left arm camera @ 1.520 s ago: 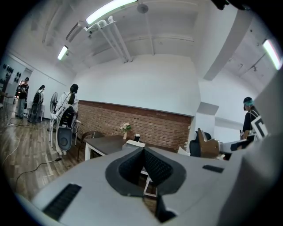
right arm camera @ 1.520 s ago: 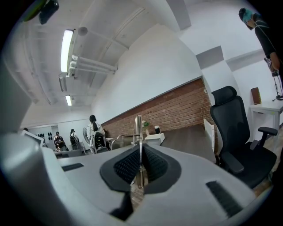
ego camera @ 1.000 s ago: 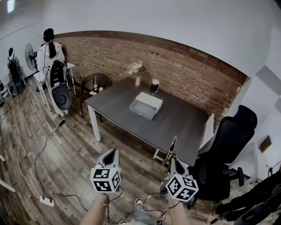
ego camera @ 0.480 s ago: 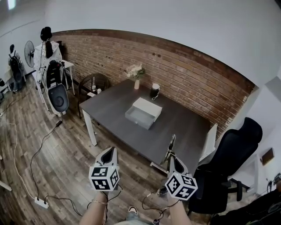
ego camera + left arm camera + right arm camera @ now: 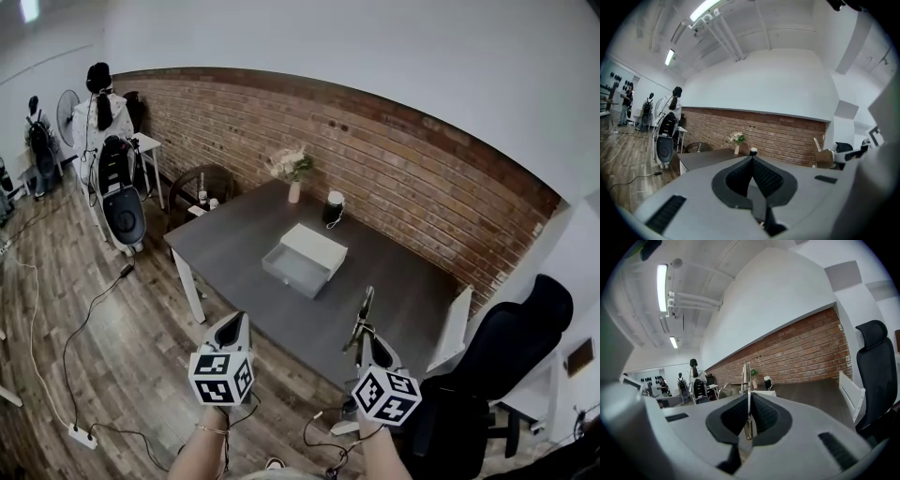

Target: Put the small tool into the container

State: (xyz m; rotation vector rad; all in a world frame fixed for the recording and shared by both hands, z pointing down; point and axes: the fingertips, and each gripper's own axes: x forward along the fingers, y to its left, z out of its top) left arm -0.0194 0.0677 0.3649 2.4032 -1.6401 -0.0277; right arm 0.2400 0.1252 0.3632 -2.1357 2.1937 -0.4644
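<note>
I had the small tool [image 5: 364, 309] clamped upright in my right gripper [image 5: 367, 342]. My left gripper [image 5: 236, 325] was closed on nothing. The open white container [image 5: 315, 247] sat far off on the table [image 5: 394, 281], so carrying over and placing were left.

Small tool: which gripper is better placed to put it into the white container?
Right. The right gripper is shut on the small tool; the left gripper is shut and empty. Both are short of the container.

The dark table [image 5: 398, 281] carries a white open container [image 5: 302, 264], a flower vase [image 5: 294, 191] and a dark canister [image 5: 333, 210].
</note>
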